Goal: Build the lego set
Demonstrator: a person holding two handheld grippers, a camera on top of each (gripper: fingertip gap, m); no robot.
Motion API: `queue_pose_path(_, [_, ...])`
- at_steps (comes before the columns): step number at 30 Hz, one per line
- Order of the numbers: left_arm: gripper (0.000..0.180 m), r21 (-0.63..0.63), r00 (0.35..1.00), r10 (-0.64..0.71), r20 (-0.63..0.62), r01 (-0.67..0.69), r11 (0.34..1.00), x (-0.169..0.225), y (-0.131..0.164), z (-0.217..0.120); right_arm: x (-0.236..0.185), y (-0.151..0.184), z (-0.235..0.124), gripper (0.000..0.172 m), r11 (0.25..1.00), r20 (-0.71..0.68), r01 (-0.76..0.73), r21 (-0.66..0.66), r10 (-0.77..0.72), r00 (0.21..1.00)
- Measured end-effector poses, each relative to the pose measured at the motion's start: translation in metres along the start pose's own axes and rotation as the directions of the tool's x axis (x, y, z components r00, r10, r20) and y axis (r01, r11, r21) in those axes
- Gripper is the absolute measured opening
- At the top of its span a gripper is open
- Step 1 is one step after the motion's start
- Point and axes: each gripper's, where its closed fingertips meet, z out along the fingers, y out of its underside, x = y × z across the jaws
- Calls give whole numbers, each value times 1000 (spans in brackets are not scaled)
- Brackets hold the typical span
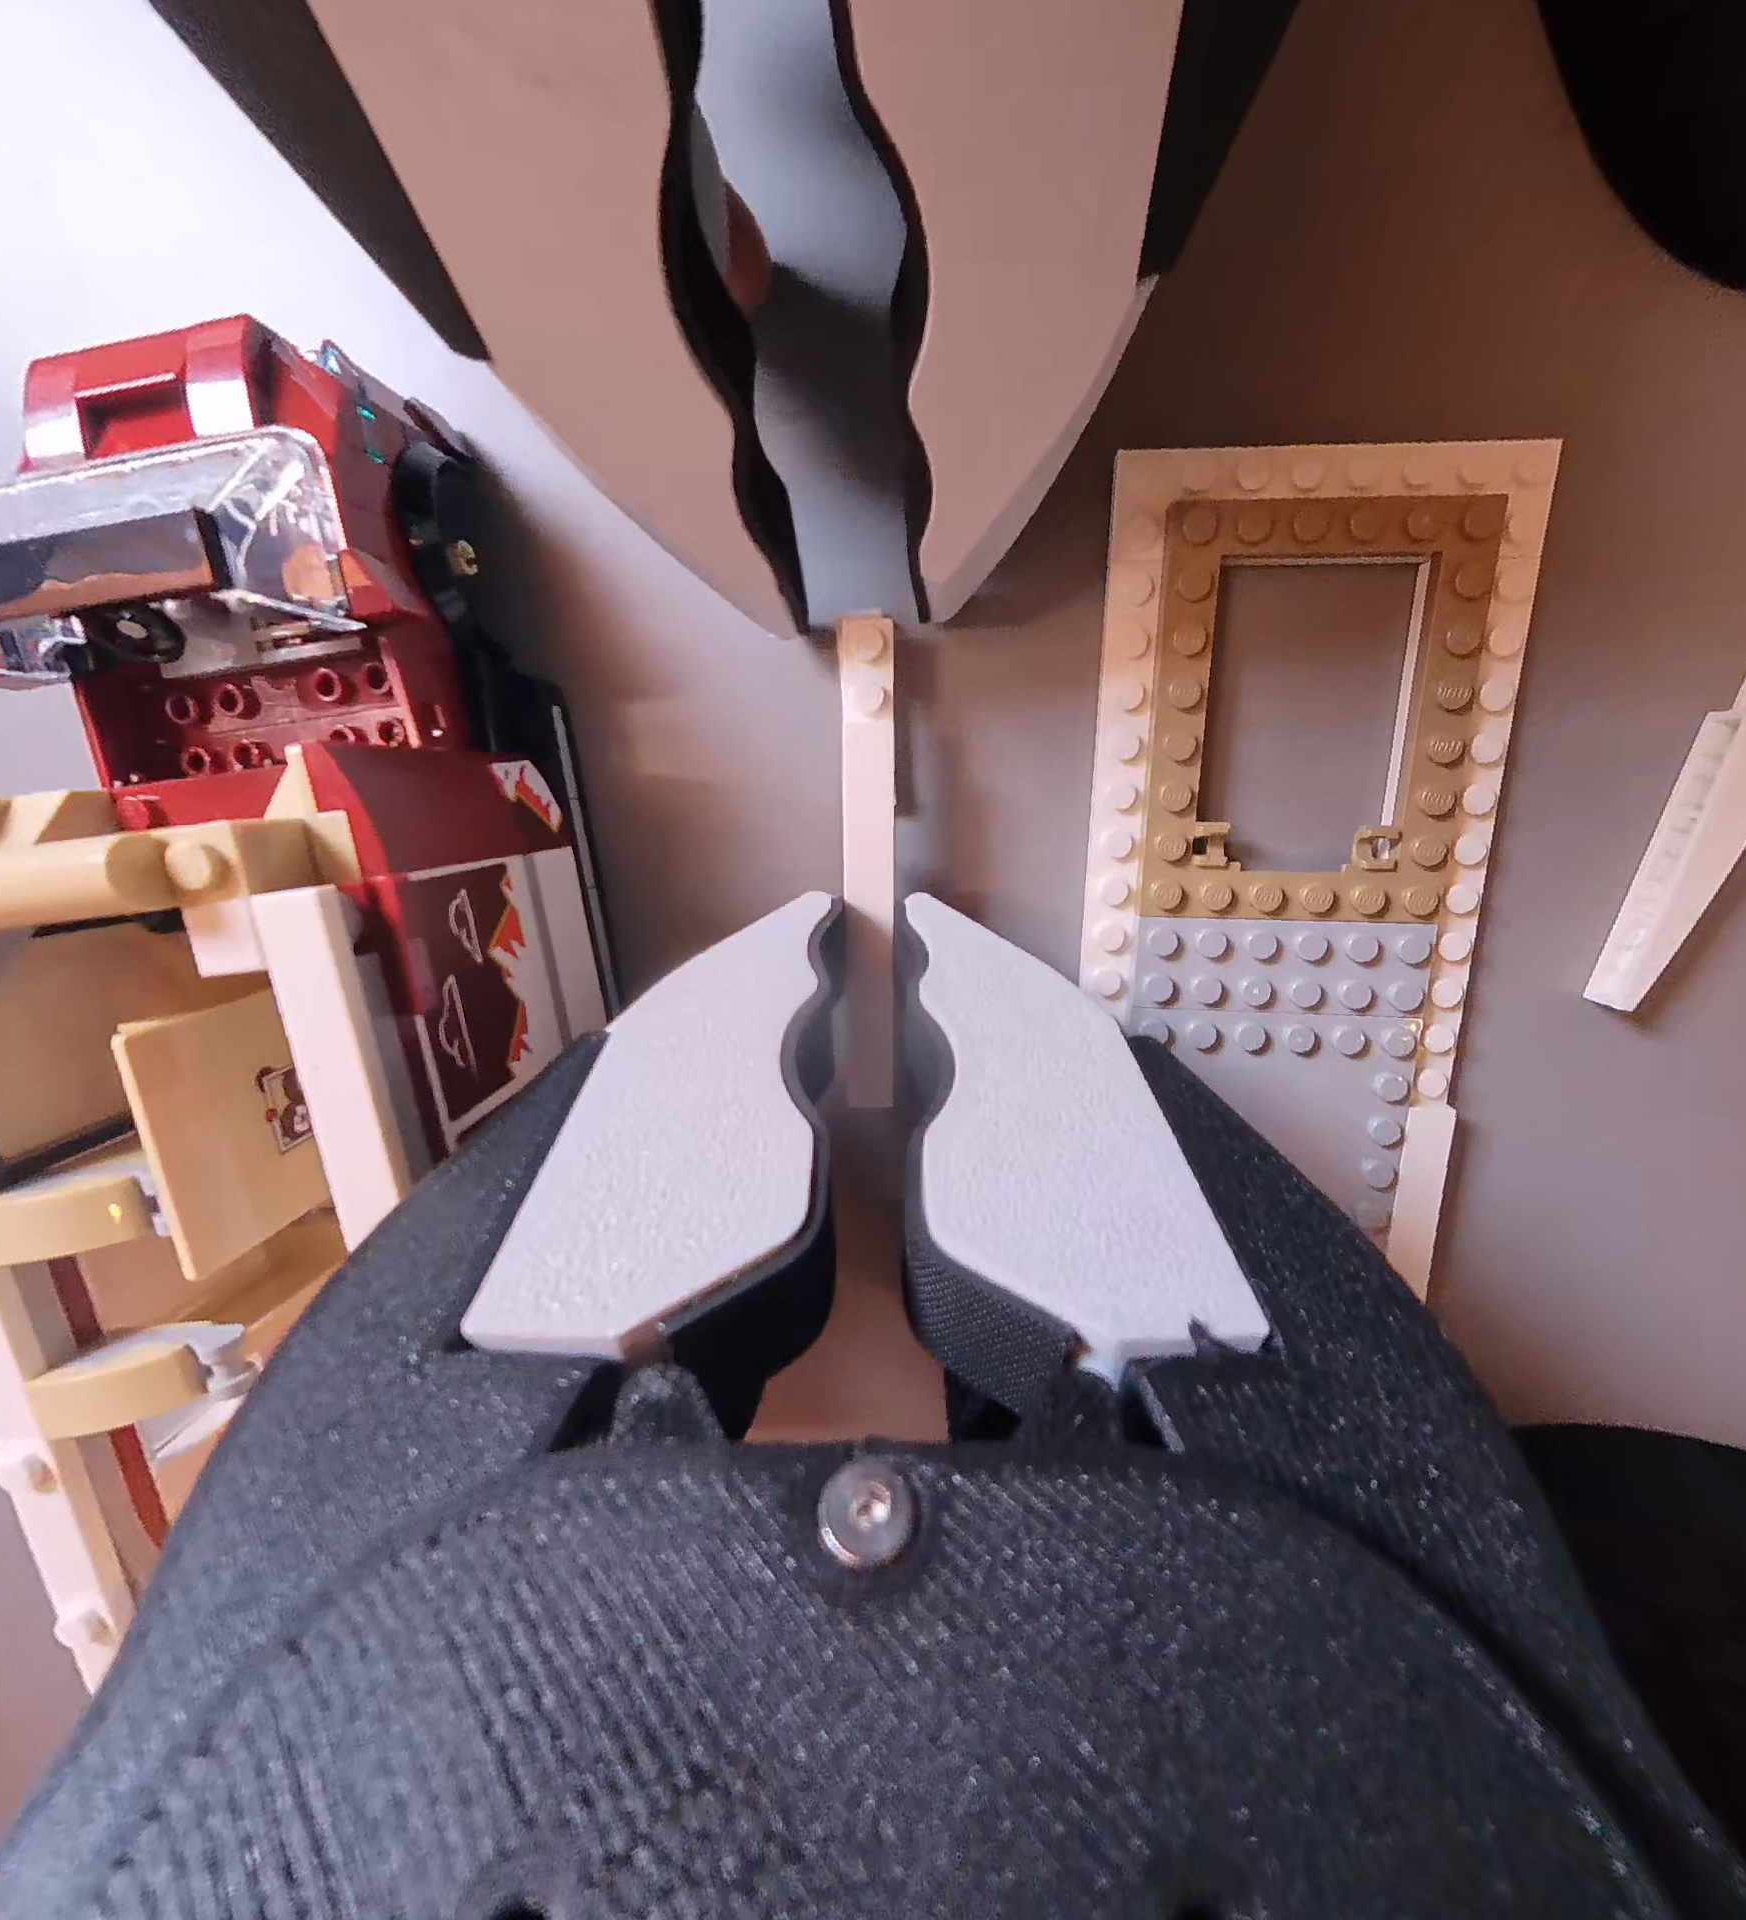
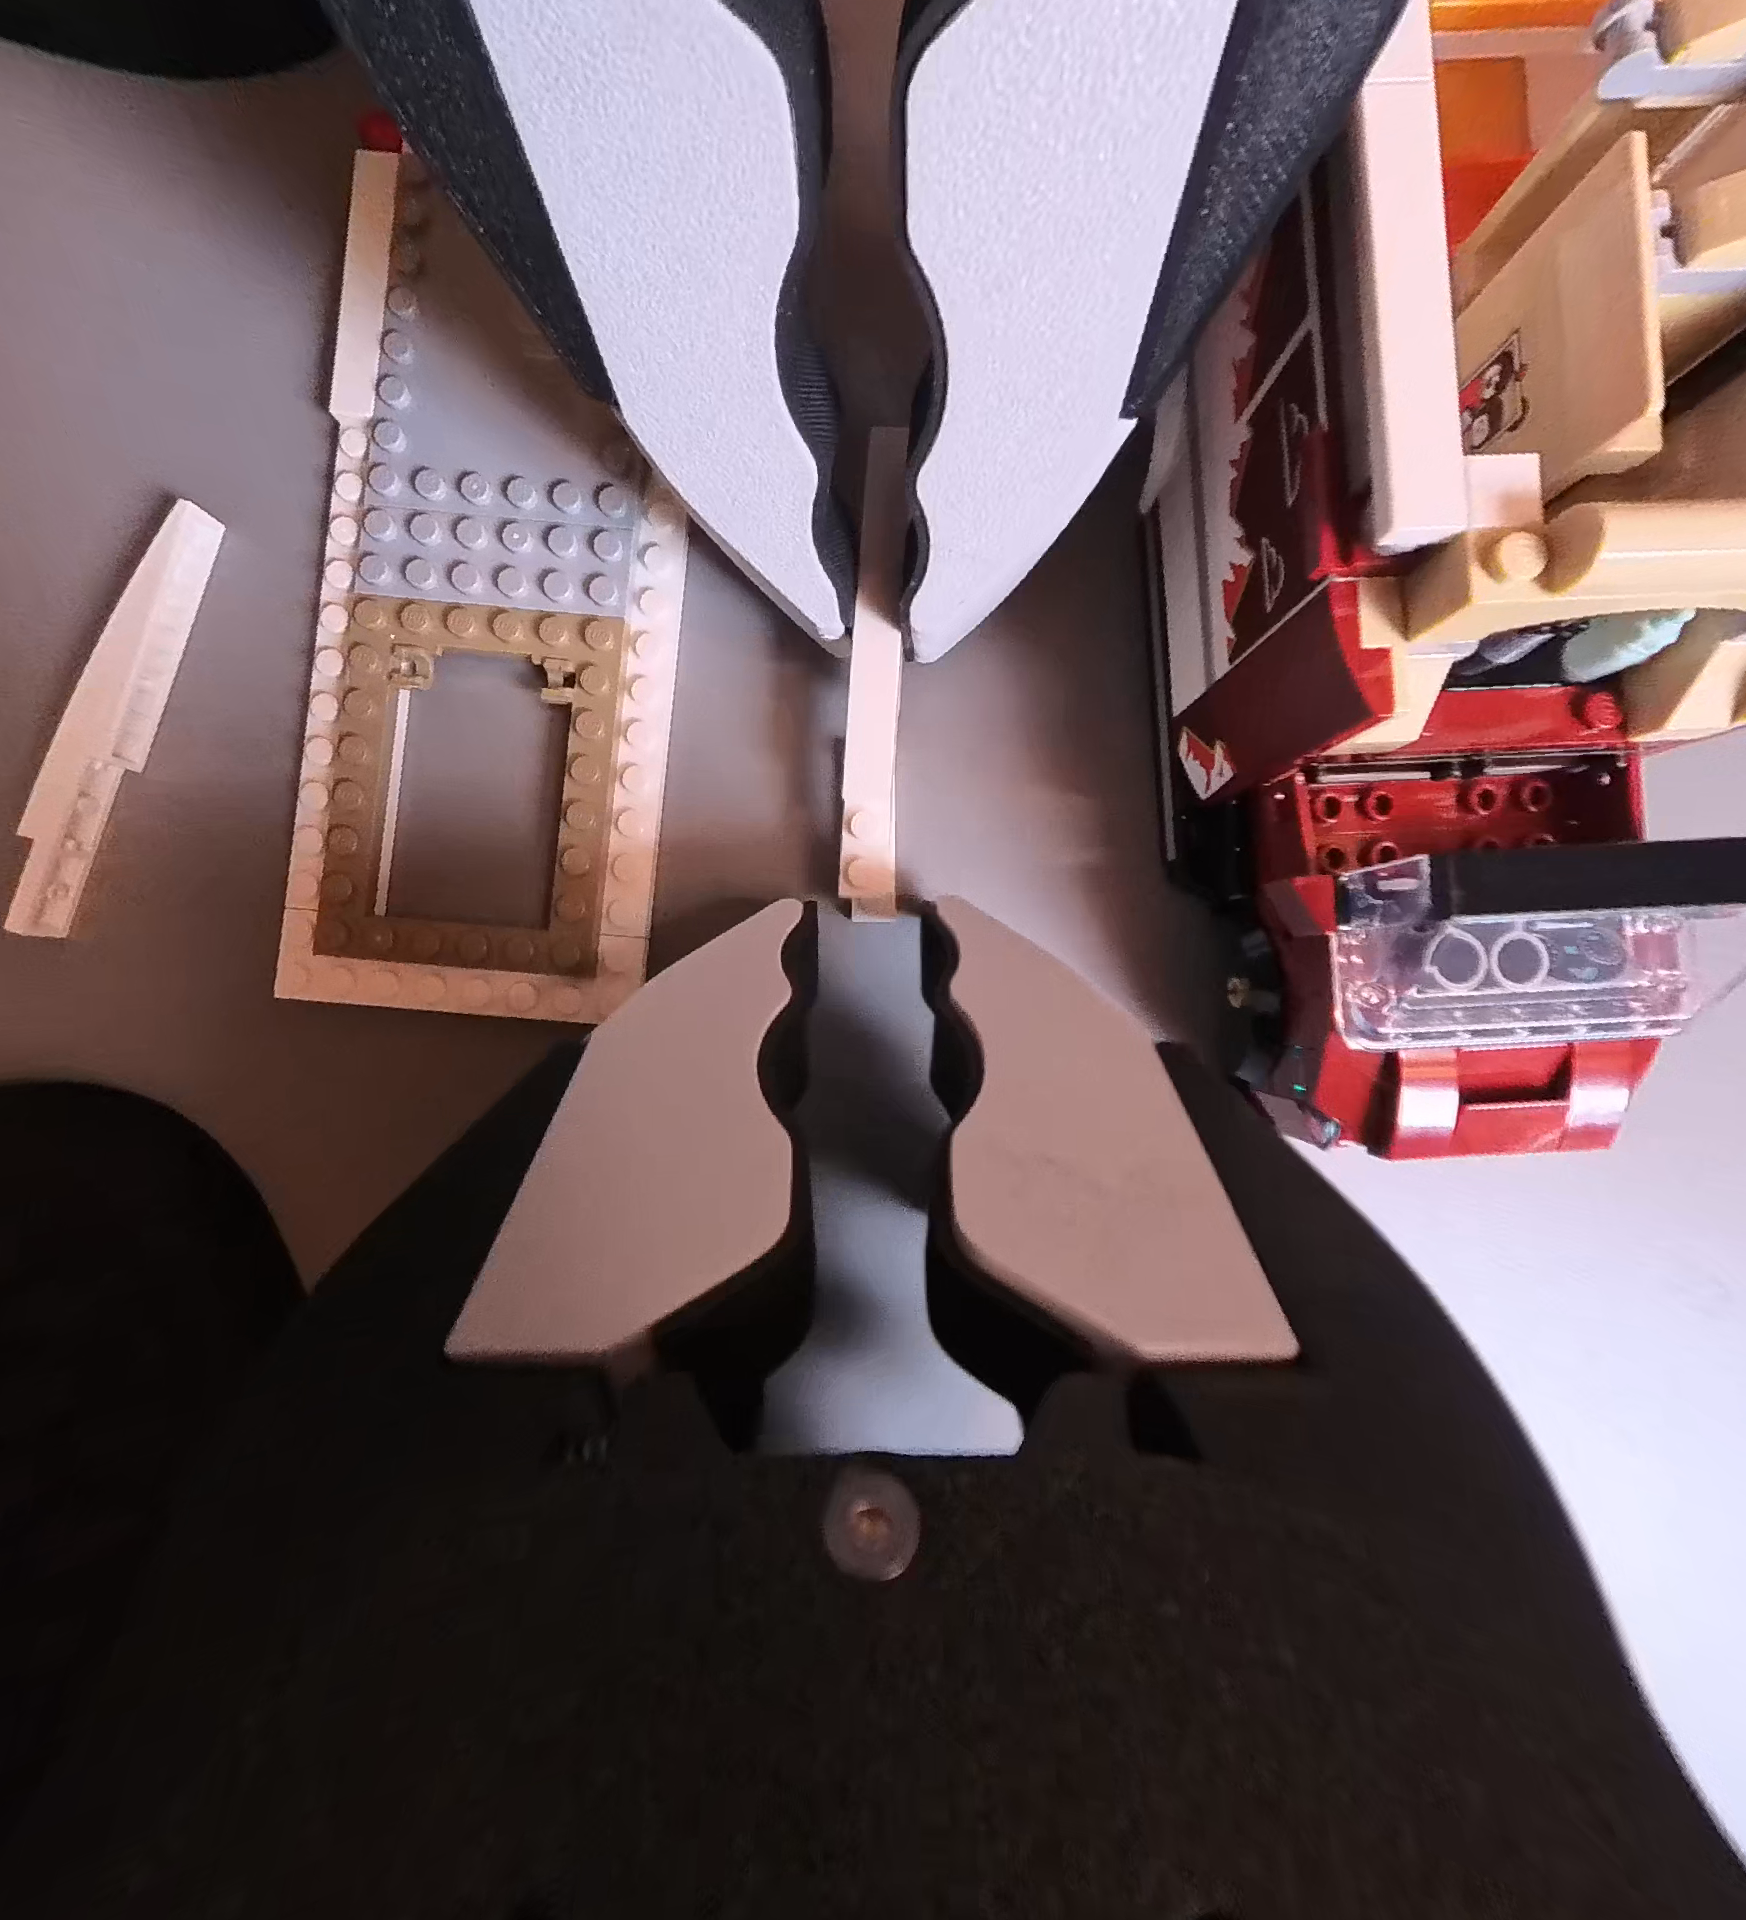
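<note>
The left gripper [image 1: 871, 914] clamps a long white brick [image 1: 867, 790]; the right gripper [image 2: 869, 920], narrowly parted, faces its studded end. Bare table [image 1: 1004, 727] lies either side.

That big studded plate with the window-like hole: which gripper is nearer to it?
Left. The left gripper, clamping the white strip, sits beside the plate's grey end; the right gripper stands open just past its tan end.

A hobby or play corner, likely in a home: a plain grey worktop [image 2: 121, 312] carries loose toy building bricks, a studded baseplate [image 1: 1295, 997] and a half-built dark-red brick model [image 1: 256, 665].
</note>
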Motion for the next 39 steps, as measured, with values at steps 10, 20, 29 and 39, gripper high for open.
queue_pose_path(10, [10, 36, 998, -67, -1, 67, 997, -1, -3, 1, 3, -3, 3, 8, 1000, -8, -2, -2, 2, 1000])
queue_pose_path(20, [14, 155, 987, -161, -4, 160, 975, -3, -10, 1, 2, -3, 4, 7, 1000, 12, -14, -9, 14, 1000])
queue_pose_path(29, [10, 175, 987, -159, -13, 159, 972, 0, -16, 6, 1, -4, 4, 7, 999, 10, -44, 0, 44, 999])
queue_pose_path(39, [9, 185, 990, -140, -10, 139, 973, 0, -17, 6, 1, -3, 5, 8, 999, 2, -31, -14, 31, 1000])
